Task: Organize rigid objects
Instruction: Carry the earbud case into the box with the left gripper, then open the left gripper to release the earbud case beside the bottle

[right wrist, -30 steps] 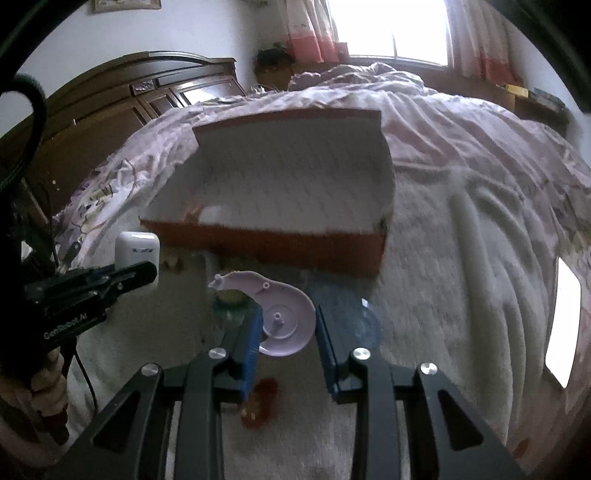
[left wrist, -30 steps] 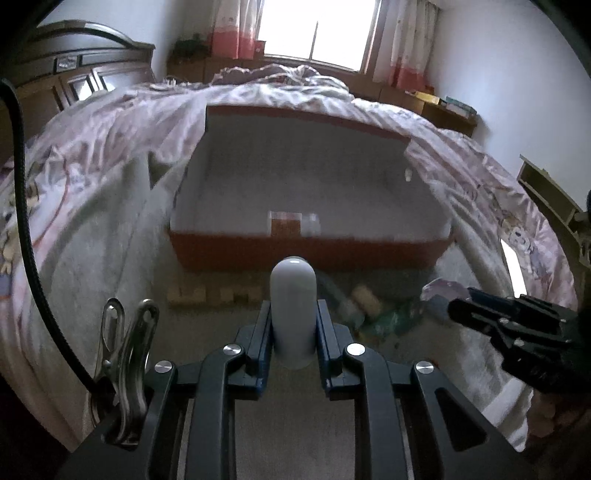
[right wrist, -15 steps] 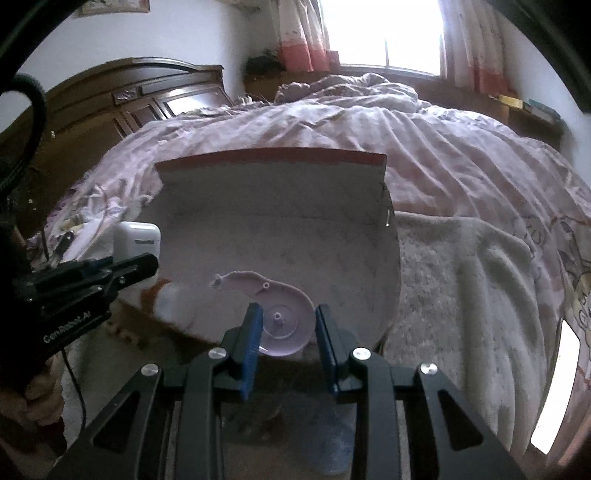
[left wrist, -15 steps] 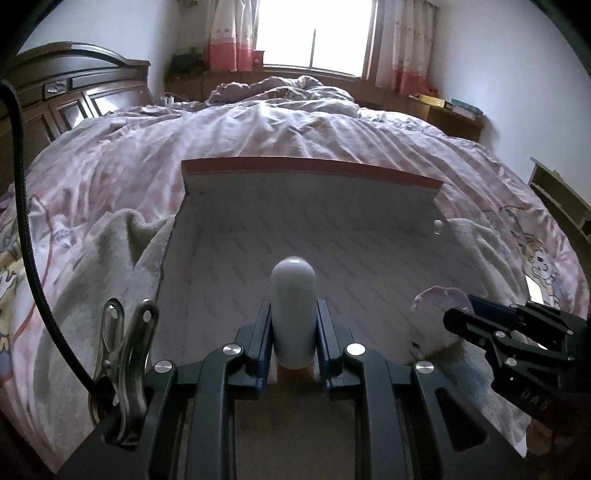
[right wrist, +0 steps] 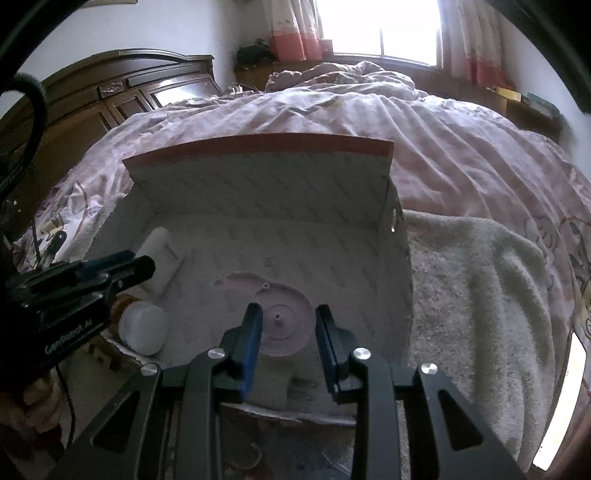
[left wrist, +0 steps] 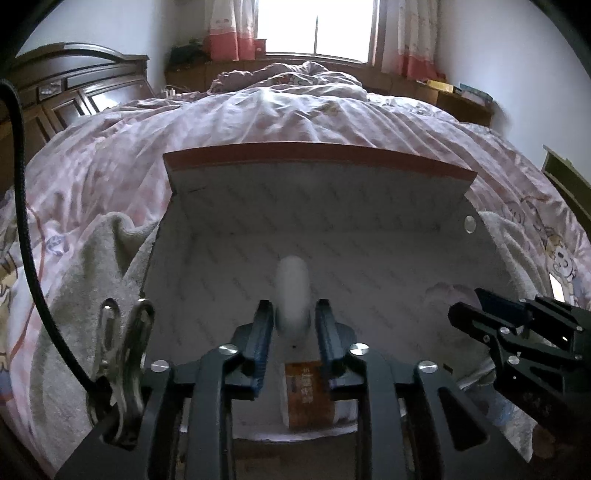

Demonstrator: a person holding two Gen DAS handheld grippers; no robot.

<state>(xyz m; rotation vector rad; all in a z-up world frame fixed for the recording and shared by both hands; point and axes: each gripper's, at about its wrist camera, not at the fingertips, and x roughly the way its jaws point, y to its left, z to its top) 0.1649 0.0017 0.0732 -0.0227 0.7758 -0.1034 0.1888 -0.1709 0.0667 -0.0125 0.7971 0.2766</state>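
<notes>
From my left gripper (left wrist: pixel 292 332) I see the jaws opening with the white case (left wrist: pixel 291 295) between the blue pads (left wrist: pixel 263 339); it is blurred, and a thin gap shows at each side, so the pads no longer press on it. Its long axis runs away from me toward twelve o'clock, rounded end farthest. In the right wrist view the same case (right wrist: pixel 160 258) is tilted, its upper end toward eleven o'clock, just past the left gripper's tips (right wrist: pixel 142 266).

Below the left jaws, at six o'clock, a white bottle (left wrist: pixel 308 395) with an orange label lies inside the box's near edge, its length pointing to twelve. A metal clip (left wrist: pixel 122 354) hangs on the gripper's frame at eight o'clock.

My right gripper (right wrist: pixel 289 334) is clenched on the pink plastic disc (right wrist: pixel 275 314); its flat face is toward the camera, and its narrow tab reaches out toward ten o'clock.

Both grippers hang over the open cardboard box (left wrist: pixel 317 192), whose far wall with its red rim stands at twelve. The box sits on a grey towel (right wrist: pixel 480 280) spread on the bed (left wrist: pixel 295 114). Beyond, at twelve, is the bright window (left wrist: pixel 314 26).
</notes>
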